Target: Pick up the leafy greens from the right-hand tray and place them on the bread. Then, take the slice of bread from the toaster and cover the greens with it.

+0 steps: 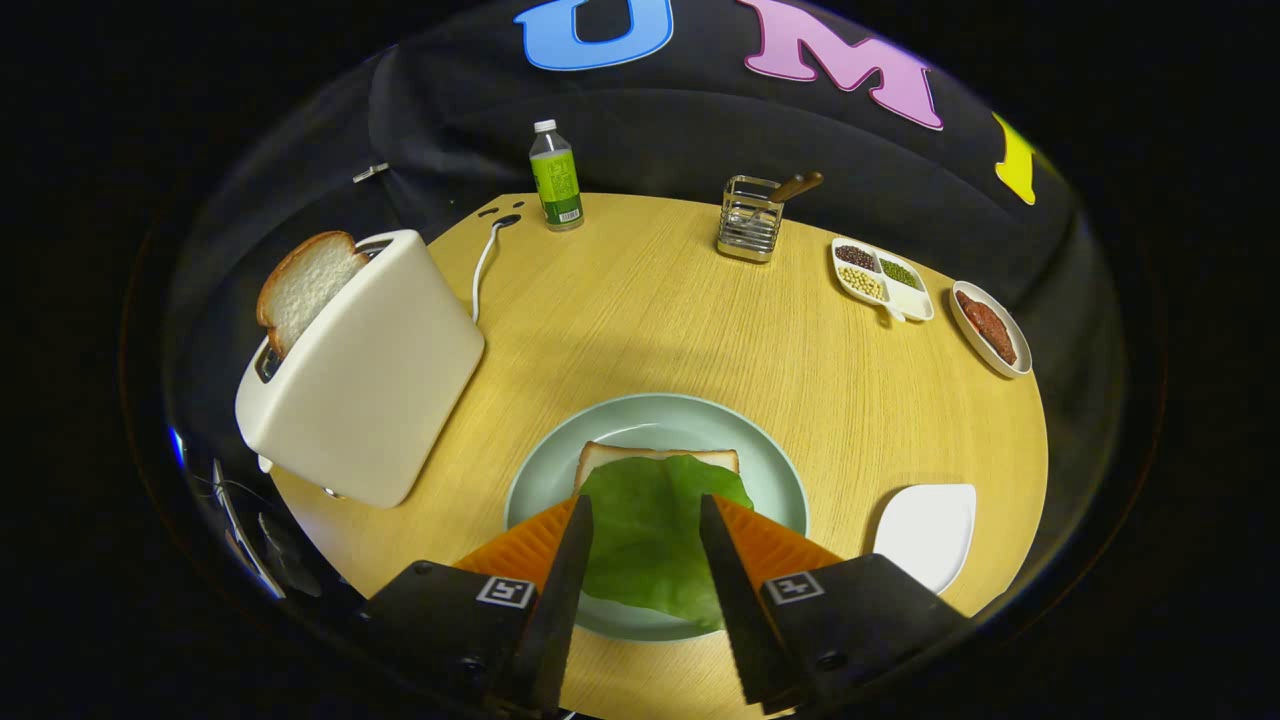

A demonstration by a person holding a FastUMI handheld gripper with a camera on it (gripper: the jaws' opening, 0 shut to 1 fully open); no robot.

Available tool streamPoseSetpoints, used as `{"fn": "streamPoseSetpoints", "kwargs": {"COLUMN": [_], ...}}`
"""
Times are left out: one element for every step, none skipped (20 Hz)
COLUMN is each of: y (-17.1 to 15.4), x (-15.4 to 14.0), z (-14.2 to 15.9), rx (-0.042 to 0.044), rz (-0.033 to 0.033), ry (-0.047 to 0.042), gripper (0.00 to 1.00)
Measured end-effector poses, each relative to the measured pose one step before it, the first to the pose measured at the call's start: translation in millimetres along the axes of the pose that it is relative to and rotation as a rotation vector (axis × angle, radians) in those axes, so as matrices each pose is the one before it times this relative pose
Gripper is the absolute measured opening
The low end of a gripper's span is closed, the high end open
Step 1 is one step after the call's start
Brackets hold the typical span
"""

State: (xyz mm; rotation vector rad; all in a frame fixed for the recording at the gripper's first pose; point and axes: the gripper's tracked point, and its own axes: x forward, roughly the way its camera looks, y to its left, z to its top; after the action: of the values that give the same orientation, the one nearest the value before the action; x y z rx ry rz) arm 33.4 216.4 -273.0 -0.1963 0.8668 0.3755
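Note:
A green leaf (645, 550) lies on a slice of bread (612, 456) in the pale green plate (785, 480) at the table's near side. My gripper (645, 500) hovers over the plate, open, with the leaf seen in the gap between the fingers and neither finger pressing on it. Left of the plate stands a white toaster (370, 370) with a second bread slice (305, 285) sticking up out of its slot. A white tray (928, 535), bare, sits just right of the plate.
On the round wooden table (650, 320), a green-labelled bottle (556, 180) and a wire utensil holder (750, 222) stand at the far edge. A divided dish of beans (885, 280) and a small dish of red food (990, 328) lie at the far right. The toaster's cord (484, 262) trails back.

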Motion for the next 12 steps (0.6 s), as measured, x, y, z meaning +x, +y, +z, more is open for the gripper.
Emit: {"fn": "streamPoseSetpoints", "kwargs": {"y": [1.76,0.99,3.29,3.69,5.18,8.71,6.9,6.87,8.96,9.11,11.73,11.99], "x": [-2.72,-4.2,-4.32,-4.54,-6.5,-5.62,-3.79,-5.78,-5.42,-2.81,-3.28,-1.88], "z": [4.07,5.94,5.44,8.27,8.76,10.98,5.84,8.75,12.12,10.67,10.14,9.38], "rx": [0.0049,0.00439,0.00376,-0.0001,-0.00382,-0.00542,-0.00216,-0.004,-0.00776,-0.00793,-0.00678,-0.00559], "rz": [0.00226,-0.00122,0.00235,0.00615,0.00824,0.01982,0.01378,0.01201,0.01361,0.01498,0.02169,0.02426], "ry": [-0.01693,-0.01583,-0.01797,-0.02165,-0.02425,-0.02293,-0.00965,-0.01633,-0.02507,-0.02283,-0.0194,-0.01485], "gripper": [0.8,0.88,1.0,0.99,0.99,0.99,0.99,0.99,0.99,0.99,0.99,0.99]}}
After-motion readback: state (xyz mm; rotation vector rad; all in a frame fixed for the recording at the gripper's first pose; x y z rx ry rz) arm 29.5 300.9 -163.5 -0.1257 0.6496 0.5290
